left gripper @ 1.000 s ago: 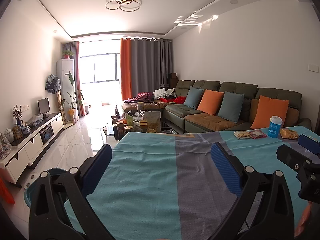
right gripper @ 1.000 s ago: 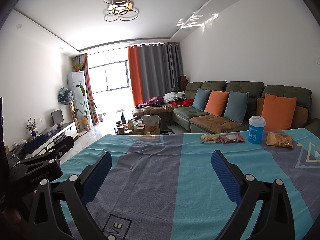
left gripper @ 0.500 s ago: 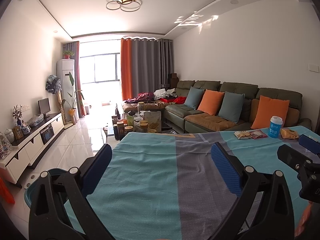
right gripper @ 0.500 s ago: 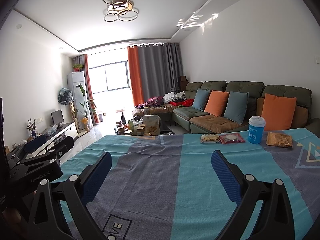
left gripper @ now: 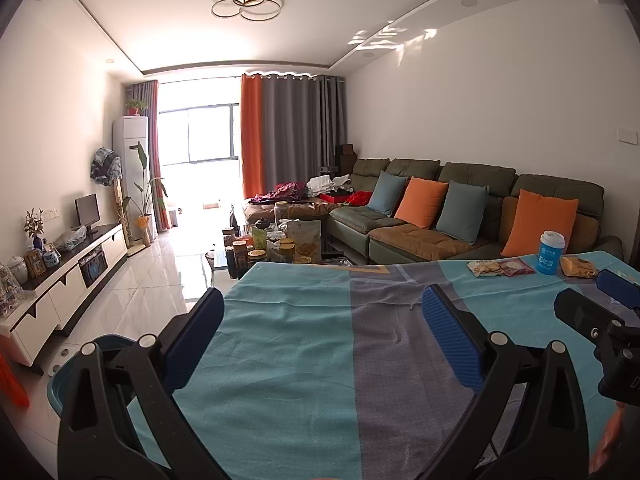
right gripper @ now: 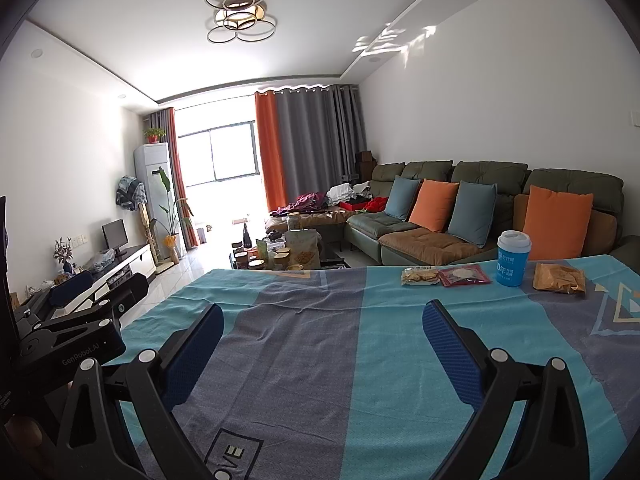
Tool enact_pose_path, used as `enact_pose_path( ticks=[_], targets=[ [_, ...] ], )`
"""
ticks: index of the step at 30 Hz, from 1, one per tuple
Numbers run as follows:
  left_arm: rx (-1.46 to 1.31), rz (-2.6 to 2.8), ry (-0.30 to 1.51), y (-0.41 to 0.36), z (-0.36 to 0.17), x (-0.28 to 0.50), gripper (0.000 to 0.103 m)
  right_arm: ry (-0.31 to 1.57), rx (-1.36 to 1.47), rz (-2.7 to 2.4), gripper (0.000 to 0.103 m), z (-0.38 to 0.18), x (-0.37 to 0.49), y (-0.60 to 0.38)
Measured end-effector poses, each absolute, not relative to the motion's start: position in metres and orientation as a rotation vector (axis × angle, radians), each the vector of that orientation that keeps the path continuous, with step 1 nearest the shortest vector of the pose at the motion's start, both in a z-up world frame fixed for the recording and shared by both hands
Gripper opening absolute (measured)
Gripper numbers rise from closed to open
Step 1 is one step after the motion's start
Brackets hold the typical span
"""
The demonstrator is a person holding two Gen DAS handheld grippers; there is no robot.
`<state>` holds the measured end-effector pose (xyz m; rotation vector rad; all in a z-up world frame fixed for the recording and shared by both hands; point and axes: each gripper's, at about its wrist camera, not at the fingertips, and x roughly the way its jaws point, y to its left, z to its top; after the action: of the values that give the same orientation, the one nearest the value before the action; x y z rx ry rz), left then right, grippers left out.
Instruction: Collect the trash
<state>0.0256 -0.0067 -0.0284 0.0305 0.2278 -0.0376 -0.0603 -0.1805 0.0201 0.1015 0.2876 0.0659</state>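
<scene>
Both the left gripper and the right gripper hover wide and empty over the near tablecloth, apparently staged for reaching, while one blue cup and three snack wrappers lie well apart at the far right edge.

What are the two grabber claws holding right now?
Nothing. The left gripper and the right gripper are both open over the tablecloth, with only cloth between their blue pads. The blue cup and snack wrappers sit untouched.
</scene>
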Motion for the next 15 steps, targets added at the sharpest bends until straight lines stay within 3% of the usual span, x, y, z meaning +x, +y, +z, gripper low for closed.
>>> enact_pose_path(
  ticks=[15],
  targets=[
    [0.031, -0.036, 0.232, -0.0070, -0.0297, 0.0257, 0.097, 0.287, 0.103, 0.066, 0.096, 0.0197, -0.0605, -0.1802]
  ],
)
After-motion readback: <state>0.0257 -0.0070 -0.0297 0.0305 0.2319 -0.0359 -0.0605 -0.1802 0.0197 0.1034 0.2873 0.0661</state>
